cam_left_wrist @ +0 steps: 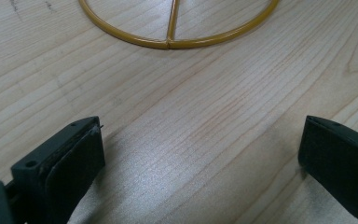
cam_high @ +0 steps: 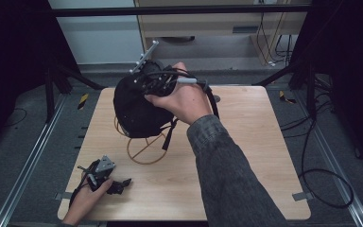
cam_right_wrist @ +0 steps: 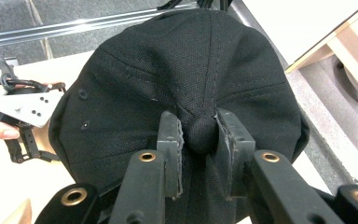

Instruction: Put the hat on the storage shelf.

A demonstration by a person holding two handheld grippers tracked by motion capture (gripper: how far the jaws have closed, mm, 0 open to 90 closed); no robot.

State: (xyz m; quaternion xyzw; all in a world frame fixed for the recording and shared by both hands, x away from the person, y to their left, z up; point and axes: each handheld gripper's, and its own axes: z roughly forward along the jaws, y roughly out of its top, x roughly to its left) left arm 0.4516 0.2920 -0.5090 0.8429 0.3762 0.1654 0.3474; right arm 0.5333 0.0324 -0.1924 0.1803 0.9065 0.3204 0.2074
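- Black cap (cam_high: 134,106) sits draped over the yellow wire stand (cam_high: 146,150), left of centre in the high view; its strap hangs at the stand's right side.
- Right gripper (cam_right_wrist: 200,135) is clamped on the cap's top button (cam_right_wrist: 201,133), the 2 jaws pinching it from either side.
- Left gripper (cam_high: 118,185) rests at the lower left of the table (cam_high: 246,142), jaws spread wide with nothing between them; its own view shows the stand's base ring (cam_left_wrist: 168,43) near the top edge.
- Risk: the button is a small hold, so a sideways pull may slip it free, or drag the light stand along and tip it.
- Room: bare table to the right and lower centre; the table's left edge lies near the stand.
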